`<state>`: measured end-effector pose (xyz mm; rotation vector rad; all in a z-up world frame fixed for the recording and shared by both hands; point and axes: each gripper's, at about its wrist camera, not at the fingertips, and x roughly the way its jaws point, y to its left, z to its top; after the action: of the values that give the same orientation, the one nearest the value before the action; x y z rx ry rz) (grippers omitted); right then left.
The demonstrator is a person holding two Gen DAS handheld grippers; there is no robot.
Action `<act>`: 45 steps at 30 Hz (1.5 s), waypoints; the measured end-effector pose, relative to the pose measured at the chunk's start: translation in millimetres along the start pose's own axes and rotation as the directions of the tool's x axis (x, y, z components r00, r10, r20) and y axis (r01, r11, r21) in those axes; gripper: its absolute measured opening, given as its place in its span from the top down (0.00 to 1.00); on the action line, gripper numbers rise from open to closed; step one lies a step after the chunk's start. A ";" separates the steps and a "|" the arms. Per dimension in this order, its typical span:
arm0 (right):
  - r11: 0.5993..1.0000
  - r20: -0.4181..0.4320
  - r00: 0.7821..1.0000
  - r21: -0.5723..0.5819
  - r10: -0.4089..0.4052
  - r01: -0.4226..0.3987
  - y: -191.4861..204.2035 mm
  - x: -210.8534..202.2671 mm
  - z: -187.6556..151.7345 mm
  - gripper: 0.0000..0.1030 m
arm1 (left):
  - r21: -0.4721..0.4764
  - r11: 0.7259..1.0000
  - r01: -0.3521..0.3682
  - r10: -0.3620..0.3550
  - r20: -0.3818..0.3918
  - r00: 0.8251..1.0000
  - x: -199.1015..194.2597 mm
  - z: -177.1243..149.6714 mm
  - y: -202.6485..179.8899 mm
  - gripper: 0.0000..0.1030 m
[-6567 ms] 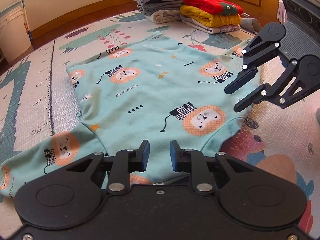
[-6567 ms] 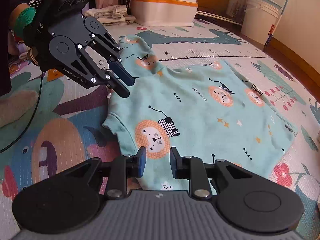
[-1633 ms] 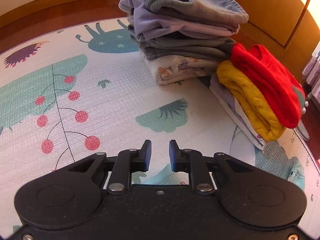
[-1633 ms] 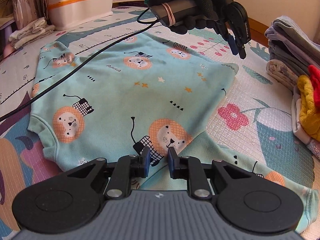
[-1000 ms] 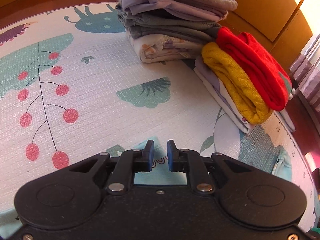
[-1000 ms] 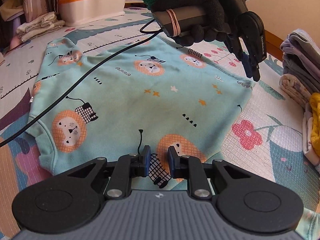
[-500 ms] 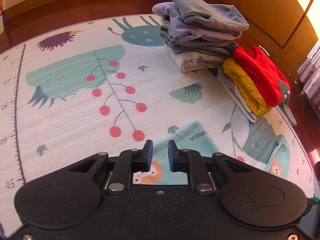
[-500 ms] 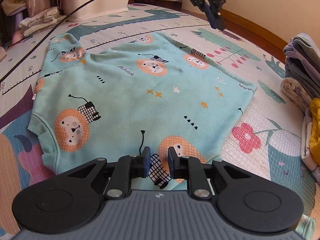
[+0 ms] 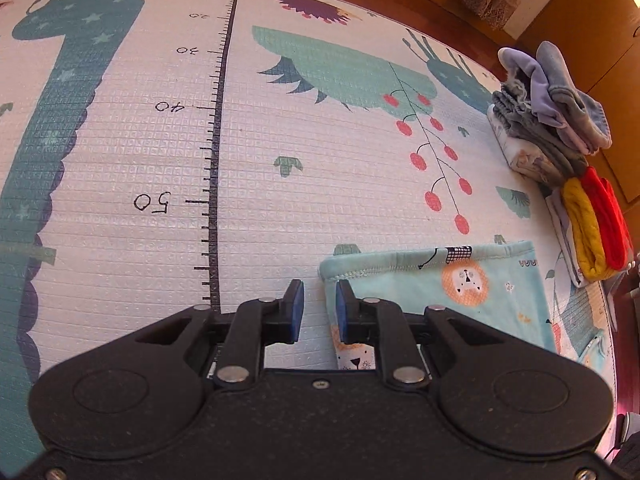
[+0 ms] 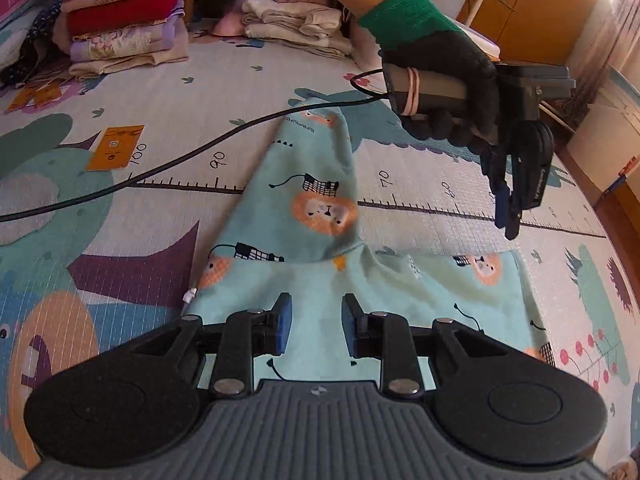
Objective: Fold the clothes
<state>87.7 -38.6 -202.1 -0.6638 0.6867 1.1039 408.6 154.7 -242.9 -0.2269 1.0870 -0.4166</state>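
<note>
**A:** Where is the garment as you have it now?

**B:** Your mint lion-print top (image 10: 400,292) lies flat on the play mat (image 10: 160,92), folded into a band. In the right wrist view one sleeve (image 10: 308,192) runs away from you toward the far side, crossing the printed ruler line. In the left wrist view the hemmed edge of the top (image 9: 440,280) sits at the near right of the frame.

**A:** And your right gripper?

**B:** Your right gripper (image 10: 316,326) hangs over the body of the top, near where the sleeve joins it. Its blue-padded fingers (image 10: 283,322) stand apart with only cloth seen between them; nothing is pinched.

**A:** The left one?

**B:** Your left gripper (image 9: 319,310) shows a narrow gap between its pads, so it is released. The left pad is over bare mat and the right pad sits at the corner of the hem; whether it touches the cloth I cannot tell. From the right wrist view your gloved hand (image 10: 440,80) holds it tilted downward, off the mat, at the far right of the top, its black cable (image 10: 180,160) trailing left.

**A:** Anything around it?

**B:** A folded pile (image 9: 556,128) and a red and yellow stack (image 9: 596,228) rest at the right edge in the left wrist view. More folded piles (image 10: 120,28) sit far left in the right wrist view, with an orange card (image 10: 116,147) on the mat.
</note>
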 end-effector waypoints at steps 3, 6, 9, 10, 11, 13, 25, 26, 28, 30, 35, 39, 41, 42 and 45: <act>0.999 -0.006 0.999 0.005 0.034 -0.034 7.2 23.7 13.0 0.72 | -0.040 0.998 0.046 -0.045 0.006 0.999 9.6 4.5 1.7 0.87; 0.998 -0.013 0.998 0.010 0.068 -0.068 14.4 47.4 26.0 0.72 | -0.040 0.997 0.061 -0.061 -0.008 0.998 23.4 6.6 -2.4 0.87; 0.995 -0.015 0.996 0.027 0.092 -0.092 20.6 64.2 32.7 0.70 | 0.062 0.998 -0.014 0.013 0.015 1.000 32.7 5.9 -15.9 0.95; 0.995 -0.013 0.996 0.042 0.092 -0.091 22.0 64.5 29.9 0.70 | 0.089 0.996 -0.014 0.009 0.053 0.999 28.8 6.8 -18.1 0.95; 0.994 -0.011 0.996 0.057 0.092 -0.091 23.3 64.7 27.1 0.70 | 0.070 0.997 0.016 -0.022 0.076 0.997 24.7 7.7 -14.3 0.95; 0.995 -0.012 0.996 0.054 0.083 -0.082 26.8 64.0 26.7 0.70 | 0.075 0.997 0.002 -0.007 0.073 0.997 27.3 4.4 -7.6 0.95; 0.999 -0.003 0.999 -0.005 0.053 -0.053 38.8 58.2 33.2 0.70 | 0.098 0.994 -0.057 0.044 0.137 0.990 6.4 8.0 -4.0 0.71; 0.998 0.017 0.998 -0.008 0.059 -0.058 40.0 52.0 33.1 0.71 | 0.123 0.992 -0.039 0.021 0.145 0.989 -0.2 5.9 -9.4 0.71; 0.998 0.050 0.997 -0.015 0.066 -0.066 43.3 38.9 31.9 0.71 | 0.208 0.978 0.017 -0.043 0.125 0.991 -10.7 -2.3 -24.5 0.71; 0.996 0.069 0.994 -0.026 0.085 -0.084 47.6 19.3 26.0 0.71 | 0.262 0.964 0.035 -0.059 0.083 0.995 -10.5 -13.2 -34.5 0.71; 0.993 0.068 0.991 0.000 0.119 -0.119 55.2 -40.7 -4.7 0.70 | 0.482 0.873 0.074 -0.055 -0.052 0.997 -17.6 -53.3 -66.3 0.71; 0.993 0.022 0.997 0.090 0.075 -0.077 52.9 -86.4 -46.6 0.70 | 0.670 0.712 0.209 -0.086 -0.212 0.973 -46.1 -119.6 -95.0 0.71; 0.987 -0.004 1.000 0.161 0.002 -0.002 50.1 -99.8 -71.3 0.70 | 0.699 0.661 0.274 -0.094 -0.285 0.954 -57.6 -155.6 -103.6 0.71; 0.978 -0.016 0.999 0.204 -0.046 0.048 48.6 -103.3 -83.7 0.70 | 0.698 0.649 0.303 -0.098 -0.317 0.943 -62.2 -173.8 -106.2 0.72; 0.909 -0.048 0.989 0.388 -0.142 0.150 41.9 -104.5 -109.0 0.70 | 0.702 0.628 0.336 -0.072 -0.377 0.923 -71.7 -219.3 -109.5 0.75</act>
<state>-0.2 -168.2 -194.5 -0.3742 0.8324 0.7902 160.9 92.5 -242.8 0.4989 1.1072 -1.1228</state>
